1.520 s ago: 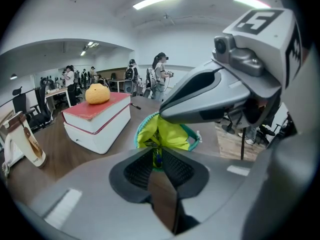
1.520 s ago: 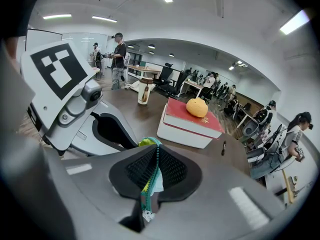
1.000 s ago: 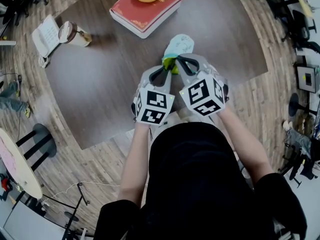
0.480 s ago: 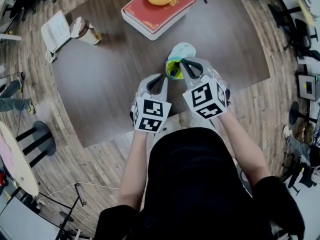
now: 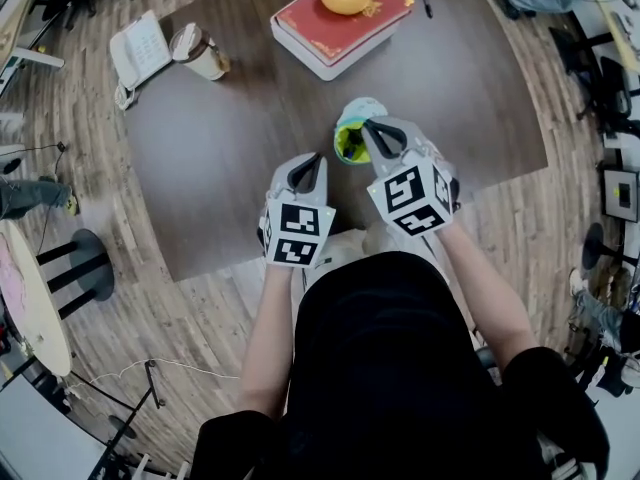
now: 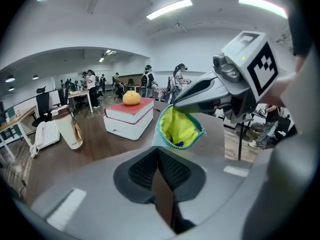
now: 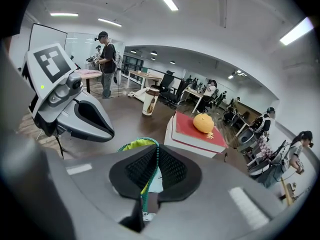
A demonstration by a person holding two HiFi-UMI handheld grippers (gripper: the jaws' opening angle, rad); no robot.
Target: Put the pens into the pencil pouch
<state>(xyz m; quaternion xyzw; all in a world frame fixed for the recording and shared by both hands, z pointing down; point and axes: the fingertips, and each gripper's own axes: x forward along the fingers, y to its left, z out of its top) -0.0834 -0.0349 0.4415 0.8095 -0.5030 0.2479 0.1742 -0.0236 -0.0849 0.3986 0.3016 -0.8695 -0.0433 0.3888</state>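
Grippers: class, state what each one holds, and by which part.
The right gripper pinches the pencil pouch by its zippered rim. The left gripper, jaws just closed, holds nothing.

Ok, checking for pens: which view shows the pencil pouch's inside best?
The left gripper view: the pencil pouch faces it open-mouthed, with yellow lining and something small and blue inside. The head view sees its mouth from above, partly behind the right gripper. The right gripper view shows mostly its zipper edge, clamped.
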